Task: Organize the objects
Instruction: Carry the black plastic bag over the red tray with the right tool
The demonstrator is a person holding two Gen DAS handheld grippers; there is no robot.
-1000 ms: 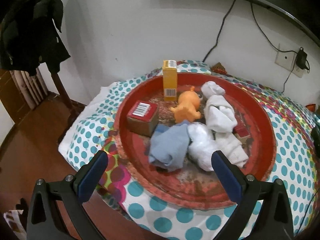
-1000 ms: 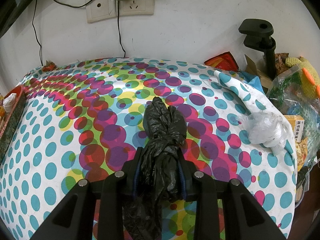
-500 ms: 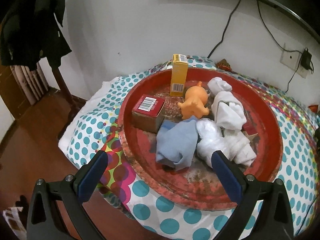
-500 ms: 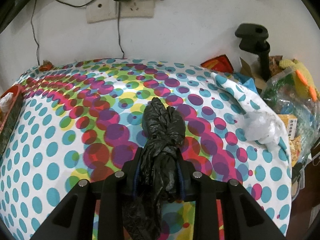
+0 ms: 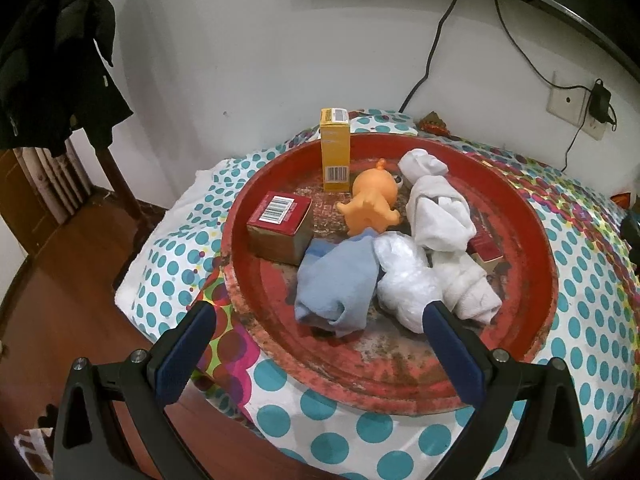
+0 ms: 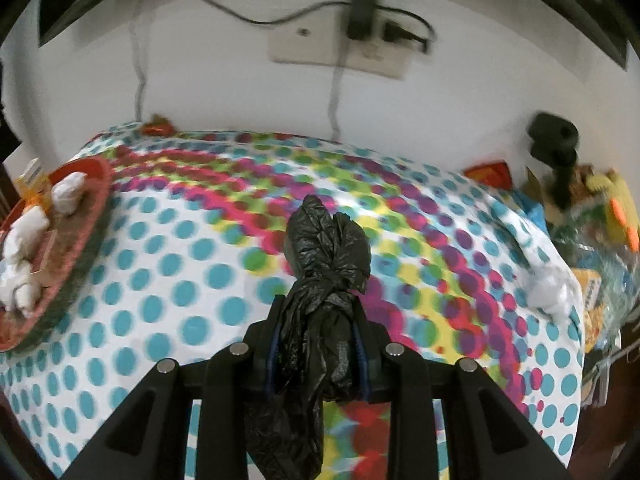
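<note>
A round red tray [image 5: 536, 292] on the dotted tablecloth holds a yellow carton [image 5: 335, 148], a red box [image 5: 280, 226], an orange toy [image 5: 370, 200], a blue cloth [image 5: 340, 284], a white plastic bag [image 5: 404, 276] and white socks [image 5: 440, 216]. My left gripper [image 5: 316, 320] hangs open above the tray's near rim, holding nothing. In the right wrist view my right gripper [image 6: 318, 312] is shut on a knotted black plastic bag [image 6: 324, 248], lifted over the tablecloth. The tray [image 6: 86, 240] shows at the left edge there.
A white crumpled plastic bag [image 6: 550, 284] lies at the table's right edge beside a pile of packets and a yellow plush toy [image 6: 616, 204]. A black clamp stand [image 6: 556, 148] rises behind it. Wall sockets with cables [image 6: 360, 40] sit above. A chair with a dark coat [image 5: 52, 52] stands left.
My right gripper has lifted the black bag off the cloth and carried it left, so the red tray has come further into its view. The left gripper has stayed in place.
</note>
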